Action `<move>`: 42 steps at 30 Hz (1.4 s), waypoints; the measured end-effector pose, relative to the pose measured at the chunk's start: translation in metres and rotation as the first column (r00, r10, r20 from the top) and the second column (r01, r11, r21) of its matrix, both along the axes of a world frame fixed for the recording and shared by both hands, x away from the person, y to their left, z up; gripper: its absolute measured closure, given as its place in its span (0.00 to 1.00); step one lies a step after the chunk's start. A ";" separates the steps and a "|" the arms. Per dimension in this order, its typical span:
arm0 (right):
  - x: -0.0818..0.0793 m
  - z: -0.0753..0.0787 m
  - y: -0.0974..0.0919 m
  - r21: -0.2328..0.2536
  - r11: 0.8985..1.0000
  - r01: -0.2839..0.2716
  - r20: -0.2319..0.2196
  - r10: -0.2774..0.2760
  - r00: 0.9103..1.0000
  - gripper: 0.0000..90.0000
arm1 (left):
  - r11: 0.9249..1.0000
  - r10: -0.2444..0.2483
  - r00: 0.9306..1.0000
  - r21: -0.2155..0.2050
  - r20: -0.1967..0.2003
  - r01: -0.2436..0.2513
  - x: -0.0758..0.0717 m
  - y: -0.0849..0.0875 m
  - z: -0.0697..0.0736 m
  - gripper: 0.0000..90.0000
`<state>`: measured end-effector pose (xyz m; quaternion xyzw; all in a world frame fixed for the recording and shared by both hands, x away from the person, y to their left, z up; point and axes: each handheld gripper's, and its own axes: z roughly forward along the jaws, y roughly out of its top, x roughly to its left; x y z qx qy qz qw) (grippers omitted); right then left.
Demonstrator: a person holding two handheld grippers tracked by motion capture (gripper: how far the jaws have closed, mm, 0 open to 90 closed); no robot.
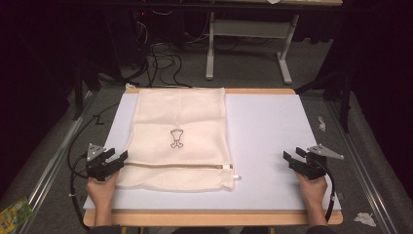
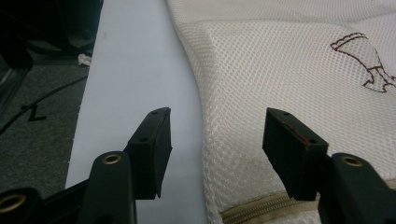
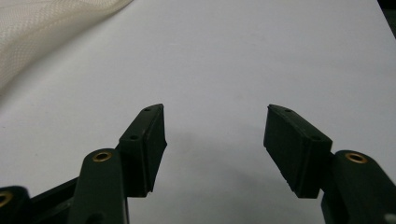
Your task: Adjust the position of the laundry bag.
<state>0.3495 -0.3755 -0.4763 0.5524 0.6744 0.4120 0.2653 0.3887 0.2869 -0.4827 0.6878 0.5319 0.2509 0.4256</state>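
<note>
The left gripper (image 1: 119, 159), jaws spread and holding nothing, hovers at the near left corner of the mesh laundry bag (image 1: 178, 136); a careless pinch there could snag the zipper (image 2: 252, 210). The right gripper (image 1: 290, 158) (jaws also released) waits over the bare white board (image 1: 272, 141). The cream bag lies flat, bearing 1 small emblem (image 1: 176, 138).

The right gripper (image 3: 215, 140) is hovering low over the white table sheet (image 3: 261, 56), its two black jaws standing wide apart with nothing between them. A corner of the cream mesh bag (image 3: 42, 28) is lying at the upper left, well away from the jaws.
</note>
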 end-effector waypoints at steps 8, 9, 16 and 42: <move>0.000 0.000 0.000 -0.008 1.000 -0.002 0.002 0.002 1.000 0.44 | 1.000 -0.001 1.000 -0.002 -0.004 0.001 0.001 0.000 0.000 0.45; 0.000 0.000 0.001 -0.007 1.000 0.000 0.001 0.000 1.000 0.43 | 1.000 -0.001 1.000 -0.002 -0.004 0.001 0.001 0.000 0.000 0.45; 0.000 0.000 0.001 -0.009 1.000 0.001 0.000 -0.001 1.000 0.44 | 1.000 0.000 1.000 -0.014 -0.011 0.000 0.001 0.001 0.000 0.41; -0.002 0.003 0.013 -0.017 1.000 -0.023 -0.016 0.023 1.000 0.48 | 1.000 -0.024 0.998 0.004 -0.056 0.024 -0.002 0.000 0.003 0.34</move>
